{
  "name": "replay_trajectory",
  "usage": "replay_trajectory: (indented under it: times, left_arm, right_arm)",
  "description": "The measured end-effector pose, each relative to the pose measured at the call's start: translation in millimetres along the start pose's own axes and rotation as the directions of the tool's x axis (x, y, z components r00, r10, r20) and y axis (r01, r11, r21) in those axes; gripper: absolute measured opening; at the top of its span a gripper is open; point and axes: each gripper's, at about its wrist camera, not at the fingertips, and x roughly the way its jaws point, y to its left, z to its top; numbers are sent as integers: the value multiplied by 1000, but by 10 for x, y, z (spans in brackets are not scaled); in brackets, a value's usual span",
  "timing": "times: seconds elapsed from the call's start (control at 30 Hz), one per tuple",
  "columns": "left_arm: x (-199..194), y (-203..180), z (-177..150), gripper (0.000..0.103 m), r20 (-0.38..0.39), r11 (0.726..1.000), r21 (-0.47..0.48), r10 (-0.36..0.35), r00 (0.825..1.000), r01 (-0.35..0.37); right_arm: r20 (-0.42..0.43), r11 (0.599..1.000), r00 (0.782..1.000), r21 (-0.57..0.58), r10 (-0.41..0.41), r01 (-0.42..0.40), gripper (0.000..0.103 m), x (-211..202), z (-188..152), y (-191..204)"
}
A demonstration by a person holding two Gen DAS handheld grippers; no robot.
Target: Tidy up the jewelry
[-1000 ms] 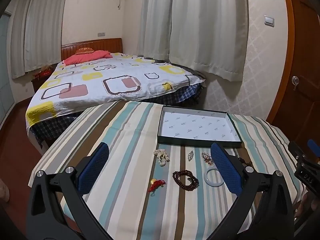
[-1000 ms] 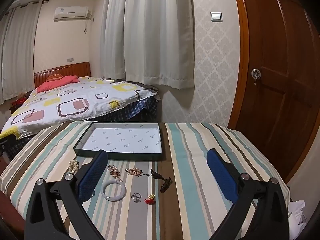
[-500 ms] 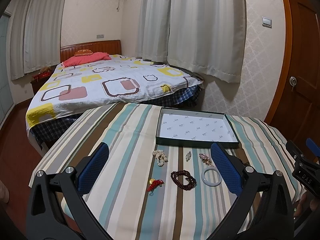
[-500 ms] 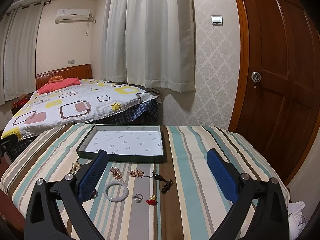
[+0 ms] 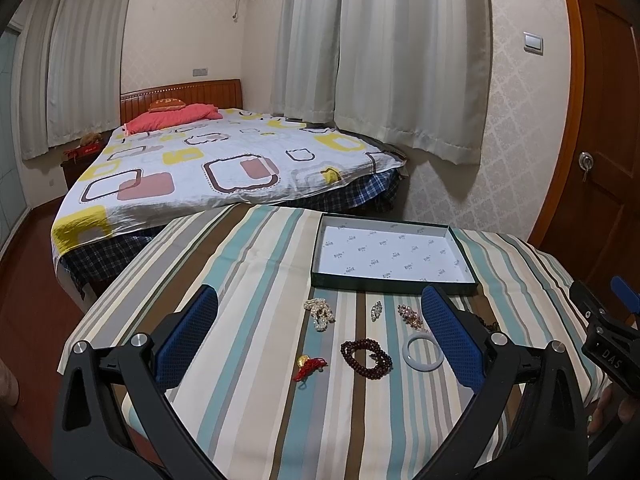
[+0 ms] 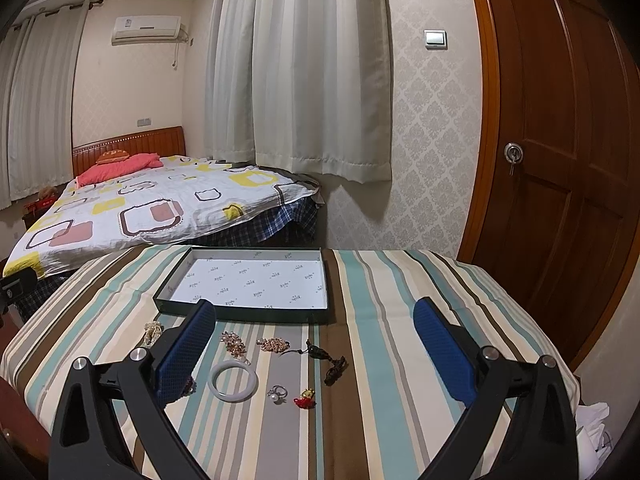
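An empty dark green box lid with a white printed lining (image 5: 390,284) (image 6: 244,314) lies on the striped tablecloth. In front of it lie a pearl piece (image 5: 319,312) (image 6: 152,331), a dark bead bracelet (image 5: 366,354), a white bangle (image 5: 424,354) (image 6: 233,381), a red-and-gold charm (image 5: 308,366), brooches (image 6: 234,343), a ring (image 6: 277,394), a second red-and-gold charm (image 6: 305,398) and a dark tassel charm (image 6: 326,360). My left gripper (image 5: 320,340) and right gripper (image 6: 316,348) are both open and empty, held above the near table edge.
A bed (image 5: 224,168) stands just beyond the table's far left edge. A wooden door (image 6: 568,160) is at the right. Curtains and a papered wall are behind the table. The right gripper's body shows at the left wrist view's right edge (image 5: 604,336).
Both grippers have drawn back and risen slightly, so the table and jewelry sit lower and smaller in view. Nothing on the table has moved.
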Motion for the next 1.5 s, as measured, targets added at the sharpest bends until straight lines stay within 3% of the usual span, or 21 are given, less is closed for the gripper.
replay_trajectory:
  times: [1.5]
  left_arm:
    - [7, -7, -58, 99, -1, 1000, -4, -1, 1000, 1]
  right_arm:
    - [14, 1000, 1000, 0, 3, -3, 97, -22, -42, -17]
